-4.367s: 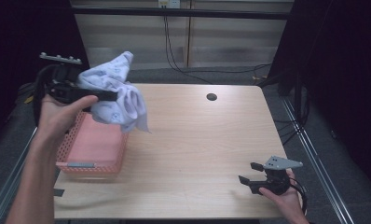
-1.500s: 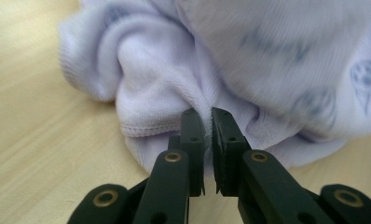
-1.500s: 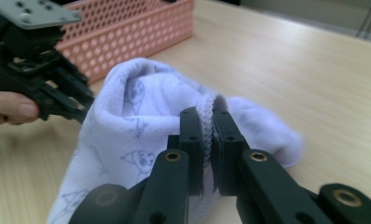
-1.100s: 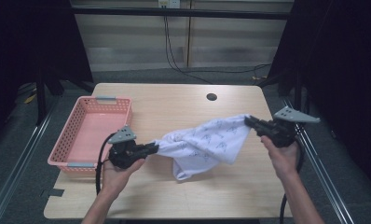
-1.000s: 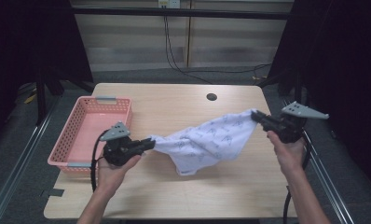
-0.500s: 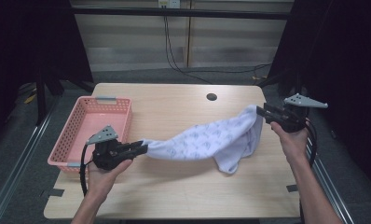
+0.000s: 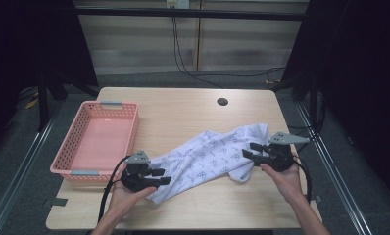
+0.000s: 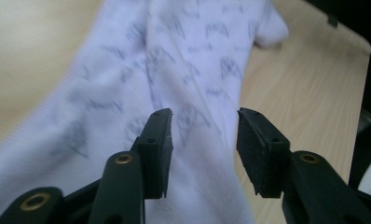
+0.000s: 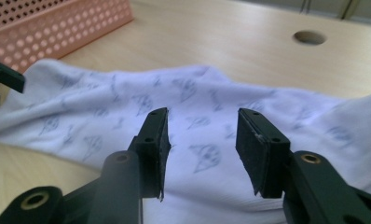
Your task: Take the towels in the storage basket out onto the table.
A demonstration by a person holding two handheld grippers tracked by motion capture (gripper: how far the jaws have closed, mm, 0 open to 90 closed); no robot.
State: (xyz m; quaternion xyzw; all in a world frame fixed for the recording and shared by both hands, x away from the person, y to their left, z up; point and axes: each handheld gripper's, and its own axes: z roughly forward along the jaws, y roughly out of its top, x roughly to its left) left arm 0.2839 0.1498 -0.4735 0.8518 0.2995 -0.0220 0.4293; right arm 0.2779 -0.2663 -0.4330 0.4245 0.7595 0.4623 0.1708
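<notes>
Basket [image 7: 97, 142], pink and perforated, sitting at the table's [image 7: 183, 110] left side, its near end overhanging the edge, its far corner cut off in the right gripper view. Lying just beside it, running diagonally across the middle toward the right: white patterned cloth [image 7: 210, 159], blurred in the left gripper view, its far tip hard to make out. Resting at the cloth's near-left end, jaws just having opened and gaping apart over the fabric without pinching it: left gripper [image 7: 159, 176]. Trailing off the near edge: its cable. Lying bare beyond the cloth: wood with a round hole [image 7: 222, 102]. Sitting at the cloth's right end, jaws likewise just released, fabric below them untouched: right gripper [image 7: 250, 150].
</notes>
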